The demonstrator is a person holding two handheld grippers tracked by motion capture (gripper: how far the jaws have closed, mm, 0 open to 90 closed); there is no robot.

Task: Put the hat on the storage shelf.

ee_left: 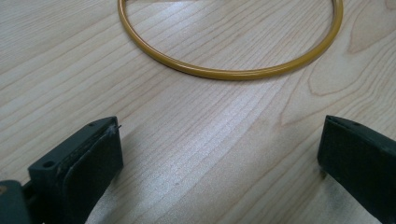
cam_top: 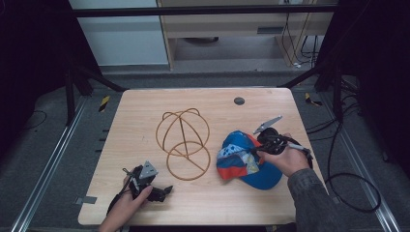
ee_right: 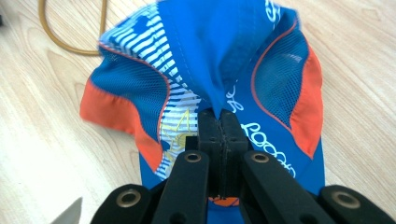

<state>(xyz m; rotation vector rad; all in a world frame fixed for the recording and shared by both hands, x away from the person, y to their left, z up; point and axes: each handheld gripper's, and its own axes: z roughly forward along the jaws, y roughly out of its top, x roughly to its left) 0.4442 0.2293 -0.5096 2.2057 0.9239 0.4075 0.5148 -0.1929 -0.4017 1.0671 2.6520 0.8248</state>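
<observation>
The counter [cam_top: 145, 104] carries two things that matter to you: the wire hat frame [cam_top: 183, 142] near its middle and the blue cap [cam_top: 246, 162] to the right of it, apart from the frame's nearer ring. Your right gripper [ee_right: 219, 126] has the cap: its jaws are pressed together on a pinched fold of blue fabric at the cap's upper edge, with the crown spreading away from you beyond the tips. From that grip the frame lies to the left, its lower ring [ee_right: 70, 32] showing at the top left corner of the right gripper view, so I judge the carry runs leftward across the counter. Your left gripper [cam_top: 162, 192] rests low on the counter with jaws wide and nothing between them, the ring just ahead.
</observation>
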